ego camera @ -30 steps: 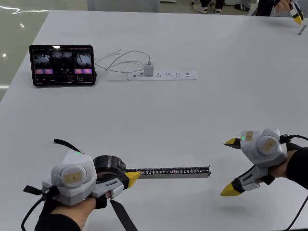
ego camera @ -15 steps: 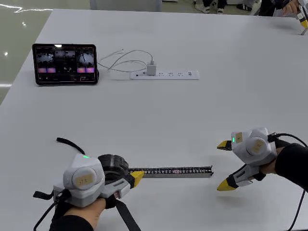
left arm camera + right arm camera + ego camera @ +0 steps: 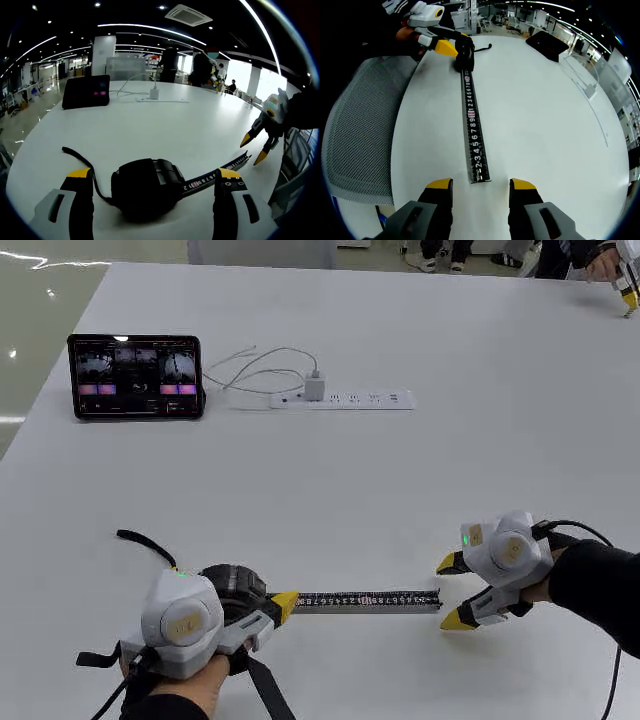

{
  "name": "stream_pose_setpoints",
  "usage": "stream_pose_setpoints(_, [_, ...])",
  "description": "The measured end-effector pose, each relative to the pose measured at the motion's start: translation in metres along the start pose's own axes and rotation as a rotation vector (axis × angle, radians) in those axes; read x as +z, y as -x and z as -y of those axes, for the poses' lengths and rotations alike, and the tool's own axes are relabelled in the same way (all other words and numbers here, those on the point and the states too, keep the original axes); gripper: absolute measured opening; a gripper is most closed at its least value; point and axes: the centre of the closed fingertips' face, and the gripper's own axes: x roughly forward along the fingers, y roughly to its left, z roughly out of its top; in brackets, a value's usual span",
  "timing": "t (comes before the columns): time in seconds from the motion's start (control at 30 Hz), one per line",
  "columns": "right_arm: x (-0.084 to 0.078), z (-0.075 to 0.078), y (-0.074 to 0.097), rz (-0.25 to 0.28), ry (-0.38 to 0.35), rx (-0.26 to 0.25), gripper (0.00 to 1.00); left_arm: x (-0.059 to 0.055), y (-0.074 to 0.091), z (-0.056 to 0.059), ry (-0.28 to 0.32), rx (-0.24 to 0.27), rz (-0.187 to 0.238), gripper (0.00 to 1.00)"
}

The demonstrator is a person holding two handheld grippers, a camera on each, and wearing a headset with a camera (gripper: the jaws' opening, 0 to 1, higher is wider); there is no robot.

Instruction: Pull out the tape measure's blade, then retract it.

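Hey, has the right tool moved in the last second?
Yes. Against the blade, lying still on the table, the right tool has come leftward in the head view, its open jaws now just short of the blade's free end.

Tape measure (image 3: 232,590) left, blade (image 3: 365,600) extending right, tablet (image 3: 135,376) behind

Tape measure (image 3: 146,189) between left gripper (image 3: 154,174) jaws
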Motion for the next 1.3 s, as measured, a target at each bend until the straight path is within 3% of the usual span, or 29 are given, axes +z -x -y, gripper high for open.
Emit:
stream_pose_setpoints(0.27, [0.001, -0.002, -0.005, -0.004, 0.023, 0.028, 0.23, 0.002, -0.001, -0.001, -0.003, 0.002, 0.018, 0.99])
stream_pose_setpoints(0.63, [0.002, 0.000, -0.010, -0.012, 0.055, 0.035, 0.12, 0.005, -0.002, -0.003, -0.004, 0.009, 0.033, 0.99])
stream_pose_setpoints(0.9, [0.002, -0.001, -0.010, -0.046, 0.078, 0.025, 0.11, -0.002, -0.005, -0.009, 0.018, 0.031, 0.020, 0.96])
stream_pose_setpoints(1.17, [0.001, -0.002, -0.010, -0.070, 0.061, 0.026, 0.10, -0.012, -0.008, -0.011, 0.044, 0.049, -0.010, 0.80])
stream_pose_setpoints(1.3, [0.001, -0.001, -0.011, -0.075, 0.056, 0.024, 0.10, -0.016, -0.013, -0.007, 0.083, 0.030, -0.026, 0.75])
